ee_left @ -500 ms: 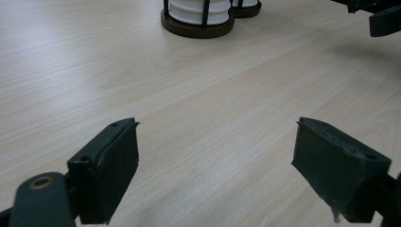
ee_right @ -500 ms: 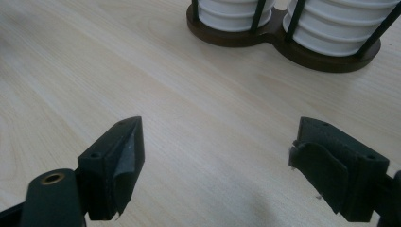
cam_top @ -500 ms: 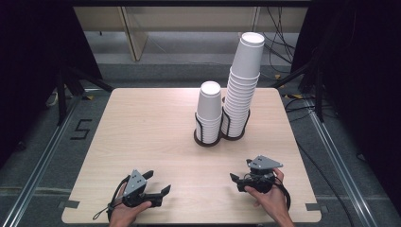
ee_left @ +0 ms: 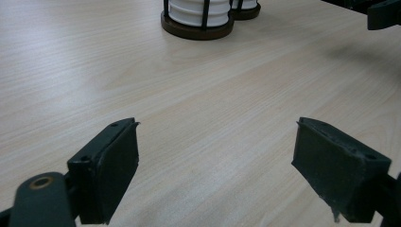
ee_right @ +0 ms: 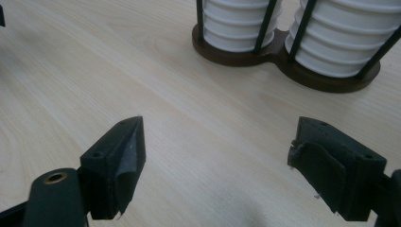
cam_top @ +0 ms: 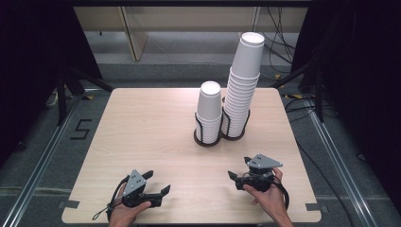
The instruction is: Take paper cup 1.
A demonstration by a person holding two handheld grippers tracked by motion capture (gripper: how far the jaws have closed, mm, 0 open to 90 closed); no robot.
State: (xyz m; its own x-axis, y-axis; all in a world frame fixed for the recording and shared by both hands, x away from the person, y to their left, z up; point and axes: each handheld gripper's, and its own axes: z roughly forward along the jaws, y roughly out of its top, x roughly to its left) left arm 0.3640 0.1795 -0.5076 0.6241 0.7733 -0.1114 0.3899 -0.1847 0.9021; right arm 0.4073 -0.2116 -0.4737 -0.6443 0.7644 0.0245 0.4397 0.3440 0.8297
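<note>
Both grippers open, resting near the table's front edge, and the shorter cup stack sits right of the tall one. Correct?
Not quite: in the high view the shorter cup stack stands left of the tall stack. Left gripper and right gripper are open near the front edge.

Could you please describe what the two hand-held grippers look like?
Each is black with two blocky jaws. The left hand-held gripper and the right hand-held gripper each carry a grey three-cornered plate on top and trail a black cable.
</note>
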